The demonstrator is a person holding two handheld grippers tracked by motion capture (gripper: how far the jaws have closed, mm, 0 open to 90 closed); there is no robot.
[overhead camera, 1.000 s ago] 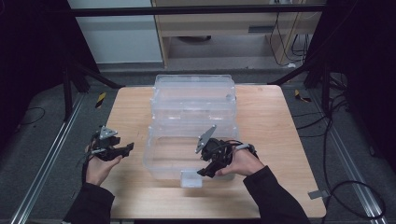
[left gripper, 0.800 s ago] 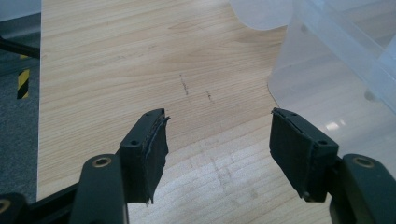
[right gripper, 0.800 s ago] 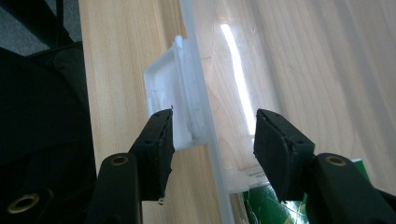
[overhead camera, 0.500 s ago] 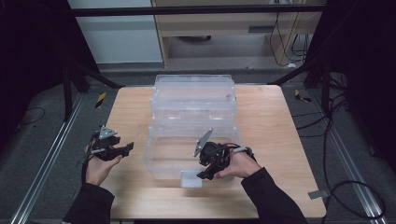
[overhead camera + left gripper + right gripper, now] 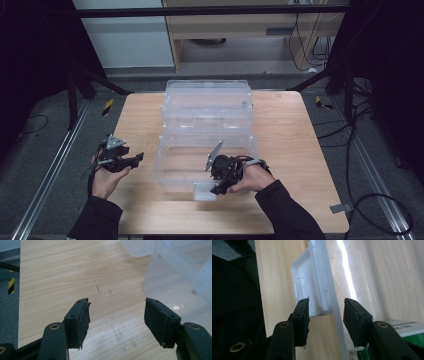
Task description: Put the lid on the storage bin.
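Two tongs low over table, left tongs [image 5: 131,161] agape, empty, right tongs [image 5: 325,311] closing astride bin latch [image 5: 312,282], pads apart.

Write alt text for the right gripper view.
The right gripper straddles the near wall of a clear bin, its white latch beside the left pad, jaws just closing but not yet pressing. Wooden table lies beneath.

On the wooden table [image 5: 290,130], the right gripper [image 5: 218,186] sits at the white latch [image 5: 204,191] of the clear plastic bin [image 5: 172,170] (a second bin [image 5: 207,92] behind); the left gripper [image 5: 131,159] hovers beside.
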